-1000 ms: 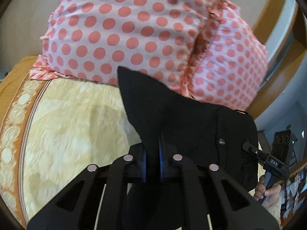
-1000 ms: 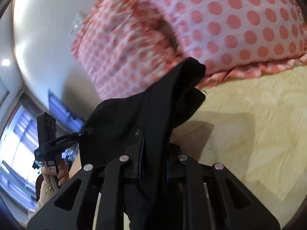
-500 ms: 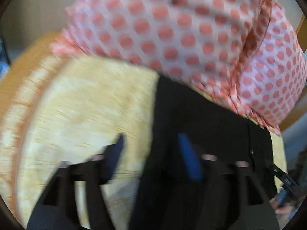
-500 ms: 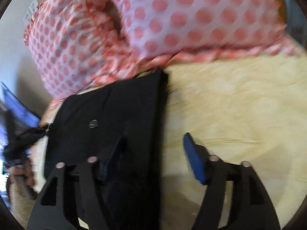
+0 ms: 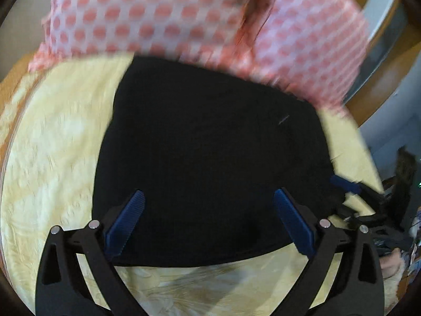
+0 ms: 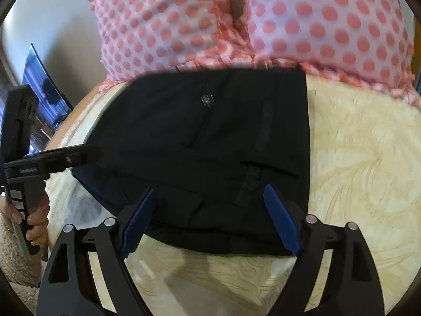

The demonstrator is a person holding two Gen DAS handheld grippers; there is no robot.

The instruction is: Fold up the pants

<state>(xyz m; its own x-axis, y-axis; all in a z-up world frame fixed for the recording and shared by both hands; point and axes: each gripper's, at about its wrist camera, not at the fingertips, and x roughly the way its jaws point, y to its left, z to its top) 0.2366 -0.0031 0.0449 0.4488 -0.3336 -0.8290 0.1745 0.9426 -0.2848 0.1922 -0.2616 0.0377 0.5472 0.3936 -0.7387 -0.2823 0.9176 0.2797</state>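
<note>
Black pants lie folded flat on the yellow bed, far edge tucked under polka-dot pillows. Left claw & right claw both opening, gripping nothing. Left view blurred; pants' detail unreadable there.

Black pants, pillows on bed

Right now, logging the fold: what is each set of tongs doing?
Left tongs: opening, empty, above the black pants.
Right tongs: opening, empty, above the pants.
</note>
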